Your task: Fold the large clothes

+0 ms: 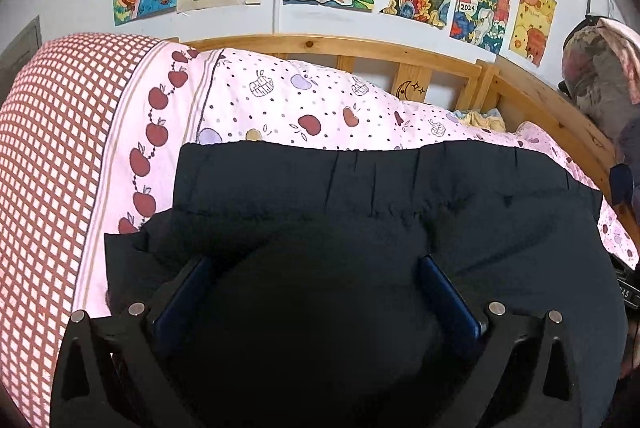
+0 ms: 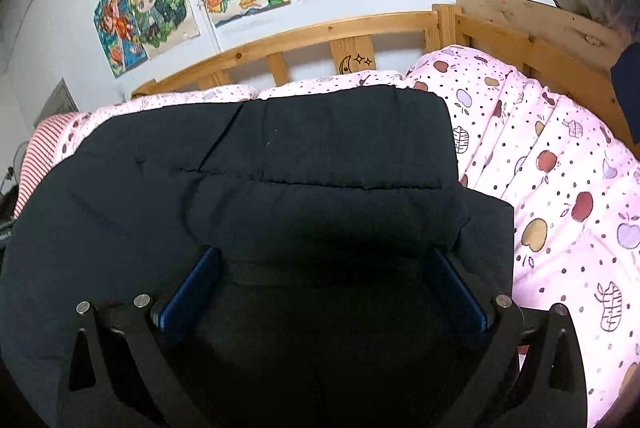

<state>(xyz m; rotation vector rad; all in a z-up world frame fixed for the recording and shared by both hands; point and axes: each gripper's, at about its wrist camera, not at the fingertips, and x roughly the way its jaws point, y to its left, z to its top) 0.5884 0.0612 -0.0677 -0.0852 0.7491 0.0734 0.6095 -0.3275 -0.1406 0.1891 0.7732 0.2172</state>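
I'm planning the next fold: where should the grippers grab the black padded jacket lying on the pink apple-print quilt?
Probably at the far stitched hem of the black padded jacket, one gripper near each corner, coming in over the garment from the near side. That edge lies straight and raised on the pink quilt, so fingers could slip under it.

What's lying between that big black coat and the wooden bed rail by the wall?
A pink apple-print quilt fills the stretch between the black coat and the wooden bed rail, visible in both wrist views.
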